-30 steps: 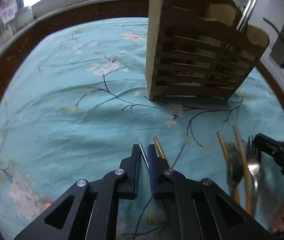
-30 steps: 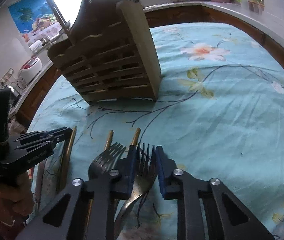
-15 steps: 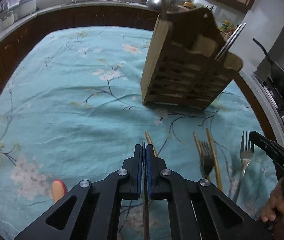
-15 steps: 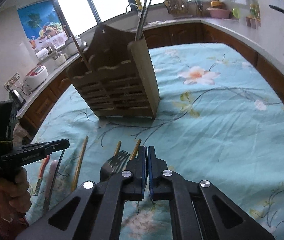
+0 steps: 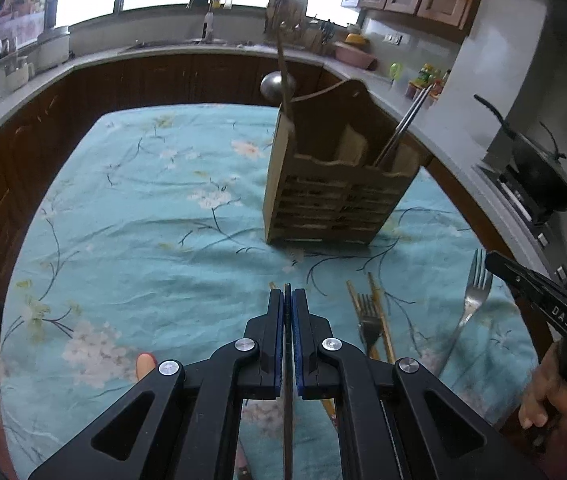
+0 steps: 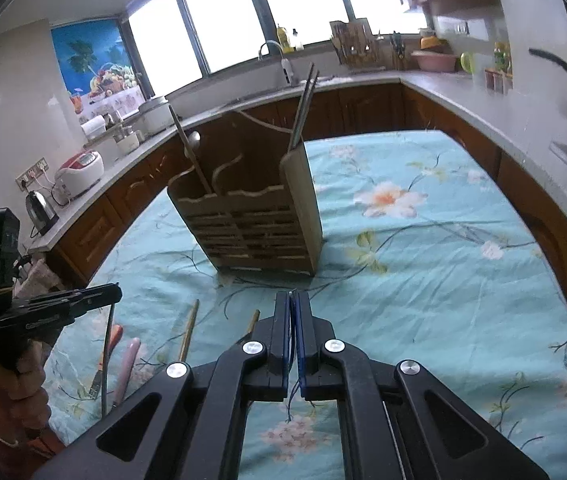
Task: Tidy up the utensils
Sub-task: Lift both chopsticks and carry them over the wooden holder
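Observation:
A wooden utensil caddy [image 5: 335, 184] stands on the teal floral tablecloth, also in the right wrist view [image 6: 255, 220]. It holds a ladle [image 5: 277, 84] and metal chopsticks [image 5: 403, 124]. My left gripper [image 5: 288, 300] is shut on a thin metal utensil [image 5: 287, 420], lifted above the cloth. My right gripper [image 6: 294, 304] is shut on a fork [image 5: 469, 312], seen hanging from it in the left wrist view. Another fork [image 5: 367, 320] and wooden chopsticks [image 5: 379, 316] lie on the cloth.
More utensils lie at the left in the right wrist view: a wooden chopstick [image 6: 188, 332], a pink handle [image 6: 127, 364] and an orange handle [image 6: 113, 338]. Kitchen counters [image 6: 475, 92] ring the table. A wok [image 5: 539, 172] sits at right.
Both grippers closed on utensils and rose away from the cloth. The right one lifted a fork; the left one lifted a thin metal piece. The caddy now looks farther off.

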The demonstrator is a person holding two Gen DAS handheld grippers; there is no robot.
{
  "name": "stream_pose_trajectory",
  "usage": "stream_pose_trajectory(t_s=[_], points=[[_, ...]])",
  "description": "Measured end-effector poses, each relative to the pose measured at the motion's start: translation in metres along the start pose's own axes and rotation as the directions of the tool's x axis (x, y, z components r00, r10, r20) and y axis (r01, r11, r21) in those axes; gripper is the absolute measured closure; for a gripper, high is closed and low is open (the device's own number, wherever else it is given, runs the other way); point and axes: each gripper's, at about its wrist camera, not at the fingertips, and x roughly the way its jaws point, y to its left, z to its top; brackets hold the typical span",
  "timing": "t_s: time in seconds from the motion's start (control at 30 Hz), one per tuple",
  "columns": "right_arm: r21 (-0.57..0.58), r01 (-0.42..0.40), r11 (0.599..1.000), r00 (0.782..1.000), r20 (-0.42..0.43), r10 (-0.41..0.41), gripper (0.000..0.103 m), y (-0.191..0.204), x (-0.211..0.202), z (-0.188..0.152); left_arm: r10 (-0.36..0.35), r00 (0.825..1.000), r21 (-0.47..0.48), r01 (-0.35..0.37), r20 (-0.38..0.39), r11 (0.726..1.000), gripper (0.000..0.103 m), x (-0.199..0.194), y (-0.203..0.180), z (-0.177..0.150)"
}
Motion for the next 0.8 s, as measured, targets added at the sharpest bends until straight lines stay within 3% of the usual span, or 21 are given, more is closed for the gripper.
stream_pose_trajectory(t_s=[0.5,0.8], points=[[-0.046,0.033,0.998,0.994,0.107,-0.028,0.1,0.014,-0.04,0.008,0.002,0.988,-0.03,0.002,0.155,1.0,0.1,-0.074,0.006,-0.016],[-0.062,0.053,0.997,0.988,0.149,-0.043,0.1,0.018,-0.052,0.01,0.011,0.979,-0.049,-0.001,0.205,0.999,0.1,-0.093,0.013,-0.023]])
